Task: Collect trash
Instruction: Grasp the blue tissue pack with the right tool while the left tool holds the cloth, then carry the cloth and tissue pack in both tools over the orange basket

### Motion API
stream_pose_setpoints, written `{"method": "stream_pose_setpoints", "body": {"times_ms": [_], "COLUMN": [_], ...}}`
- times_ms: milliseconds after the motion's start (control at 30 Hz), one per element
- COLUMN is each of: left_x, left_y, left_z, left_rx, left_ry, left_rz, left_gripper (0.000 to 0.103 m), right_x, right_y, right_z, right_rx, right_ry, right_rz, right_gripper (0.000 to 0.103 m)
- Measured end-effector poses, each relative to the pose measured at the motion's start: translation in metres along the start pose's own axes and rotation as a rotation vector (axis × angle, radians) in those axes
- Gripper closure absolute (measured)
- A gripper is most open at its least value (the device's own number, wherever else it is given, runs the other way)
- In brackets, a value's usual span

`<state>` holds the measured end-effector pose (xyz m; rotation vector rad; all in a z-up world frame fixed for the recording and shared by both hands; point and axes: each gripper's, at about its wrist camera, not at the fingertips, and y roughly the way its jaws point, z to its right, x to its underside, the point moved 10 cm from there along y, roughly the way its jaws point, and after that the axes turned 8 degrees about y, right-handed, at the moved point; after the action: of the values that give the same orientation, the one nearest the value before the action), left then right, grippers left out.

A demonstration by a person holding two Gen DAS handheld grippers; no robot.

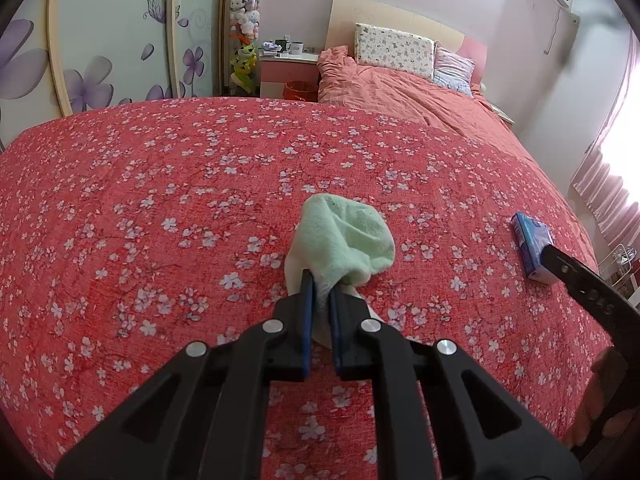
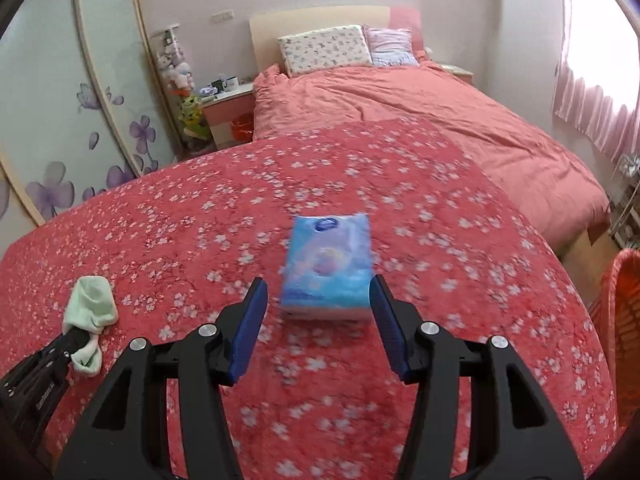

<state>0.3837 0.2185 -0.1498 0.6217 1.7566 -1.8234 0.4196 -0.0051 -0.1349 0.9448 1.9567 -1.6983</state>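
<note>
pale green sock (image 1: 346,240), crumpled, pinched by left gripper (image 1: 320,280).

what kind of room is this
A bedroom, most likely: a bed with pillows against a headboard, a nightstand beside it, and a floral sliding wardrobe along the wall.

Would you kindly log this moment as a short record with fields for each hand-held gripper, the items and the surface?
left hand-held gripper: shut on the green cloth
right hand-held gripper: open, pads either side of the tissue pack, not pressing it
tissue pack: blue, lying flat on the bedspread
surface: red floral bedspread
view quality: right wrist view blurred
</note>
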Motion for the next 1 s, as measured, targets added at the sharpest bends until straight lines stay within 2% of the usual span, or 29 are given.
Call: {"method": "stream_pose_setpoints", "body": {"times_ms": [333, 433, 467, 500, 533, 600, 700, 800, 1000], "left_x": [-0.001, -0.001, -0.001, -0.001, -0.001, 0.0, 0.0, 0.0, -0.001], "left_y": [0.0, 0.0, 0.0, 0.0, 0.0, 0.0, 0.0, 0.0, 0.0], "left_z": [-0.001, -0.001, -0.001, -0.001, -0.001, -0.001, -0.001, -0.001, 0.0], "left_rx": [0.012, 0.013, 0.013, 0.014, 0.014, 0.014, 0.013, 0.013, 0.006], "left_ry": [-0.009, -0.009, -0.009, -0.01, -0.01, -0.011, -0.01, -0.01, -0.003], "left_rz": [0.001, 0.001, 0.001, 0.001, 0.001, 0.001, 0.001, 0.001, 0.0], "left_gripper": [0.092, 0.092, 0.092, 0.092, 0.092, 0.092, 0.092, 0.092, 0.092], "right_x": [-0.004, -0.005, -0.005, -0.006, -0.005, -0.006, -0.005, -0.005, -0.004], "right_y": [0.02, 0.023, 0.024, 0.026, 0.028, 0.027, 0.024, 0.023, 0.019], "right_z": [-0.002, 0.005, 0.01, 0.015, 0.022, 0.036, 0.044, 0.05, 0.058], "right_rx": [0.131, 0.142, 0.147, 0.146, 0.135, 0.051, -0.031, -0.056, -0.044], "right_ry": [-0.068, -0.059, -0.047, -0.03, 0.0, 0.097, 0.167, 0.191, 0.198], "right_rz": [-0.024, -0.029, -0.034, -0.042, -0.06, -0.08, -0.1, -0.104, -0.094], "right_gripper": [0.048, 0.049, 0.05, 0.057, 0.064, 0.073, 0.08, 0.081, 0.08]}}
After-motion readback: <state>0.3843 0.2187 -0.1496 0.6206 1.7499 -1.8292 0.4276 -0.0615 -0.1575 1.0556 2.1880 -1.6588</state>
